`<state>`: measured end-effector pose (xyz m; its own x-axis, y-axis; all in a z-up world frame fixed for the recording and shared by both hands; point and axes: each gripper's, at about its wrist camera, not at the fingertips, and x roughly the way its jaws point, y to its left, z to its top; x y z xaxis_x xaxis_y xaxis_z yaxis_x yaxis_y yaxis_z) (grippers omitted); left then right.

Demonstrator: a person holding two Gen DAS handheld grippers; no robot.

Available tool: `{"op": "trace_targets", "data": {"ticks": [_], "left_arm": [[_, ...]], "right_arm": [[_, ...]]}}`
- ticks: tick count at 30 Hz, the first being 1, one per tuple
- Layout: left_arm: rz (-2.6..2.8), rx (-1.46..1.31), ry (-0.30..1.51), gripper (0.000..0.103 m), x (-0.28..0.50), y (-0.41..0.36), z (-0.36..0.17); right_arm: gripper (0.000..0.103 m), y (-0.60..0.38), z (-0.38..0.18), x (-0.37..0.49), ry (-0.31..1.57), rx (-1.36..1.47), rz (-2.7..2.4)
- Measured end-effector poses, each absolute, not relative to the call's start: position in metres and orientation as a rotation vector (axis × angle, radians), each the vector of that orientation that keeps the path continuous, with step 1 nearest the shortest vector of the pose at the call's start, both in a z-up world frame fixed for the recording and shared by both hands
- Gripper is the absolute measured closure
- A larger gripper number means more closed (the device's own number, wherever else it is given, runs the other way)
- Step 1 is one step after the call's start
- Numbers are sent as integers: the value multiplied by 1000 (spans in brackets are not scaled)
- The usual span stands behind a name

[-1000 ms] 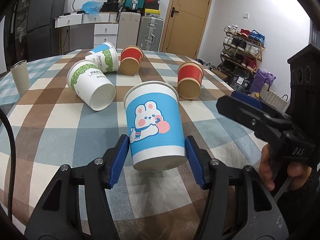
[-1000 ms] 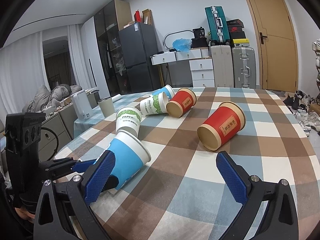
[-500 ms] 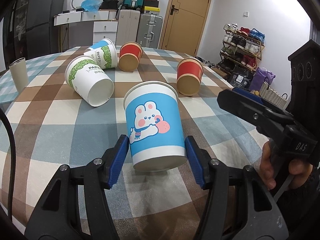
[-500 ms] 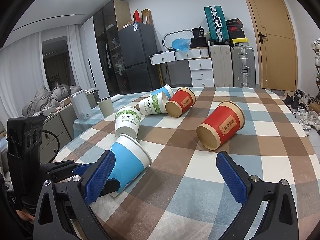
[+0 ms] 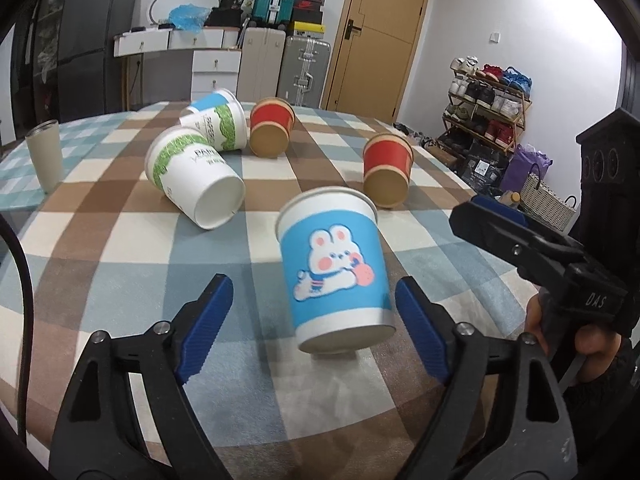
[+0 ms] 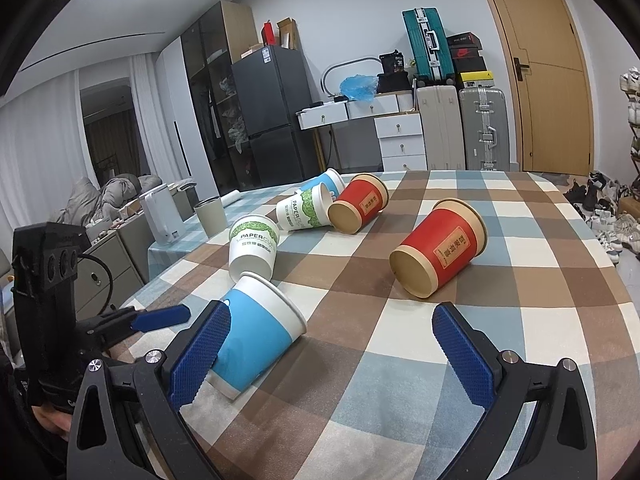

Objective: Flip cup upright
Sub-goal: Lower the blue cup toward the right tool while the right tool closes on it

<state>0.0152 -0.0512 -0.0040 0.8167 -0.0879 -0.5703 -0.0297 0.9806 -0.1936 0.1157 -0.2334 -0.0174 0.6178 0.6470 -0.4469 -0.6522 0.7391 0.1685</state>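
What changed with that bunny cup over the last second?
The left gripper opened and let go of the blue bunny cup, which now sits off-centre between the spread fingers, tilted on the checked table. The right gripper stayed open, and the other cups stayed lying where they were.

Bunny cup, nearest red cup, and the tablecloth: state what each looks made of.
Bunny cup: seemingly paper, matte printed blue wrap, with a rolled white rim and recessed base.
Nearest red cup: likely paper or card, red label between kraft-brown bands, brown bottom.
Tablecloth: apparently woven fabric, dull checked brown, blue and cream, slightly fuzzy up close; the exact fibre is unclear.
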Motion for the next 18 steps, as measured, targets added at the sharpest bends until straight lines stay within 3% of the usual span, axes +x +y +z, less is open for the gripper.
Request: {"op": "trace_targets", "data": {"ticks": [5,7,18], "left_arm": [[-26,-165,563,11,11,-40,4],[-17,-157,538,1,9,-35,8],[12,-139,496,1,5,-5,15]], "right_arm": [[0,-232,-17,117,531,-13,738],[0,-230,-16,119,546,-7,738],[0,-212,-11,130,666,24,746]]}}
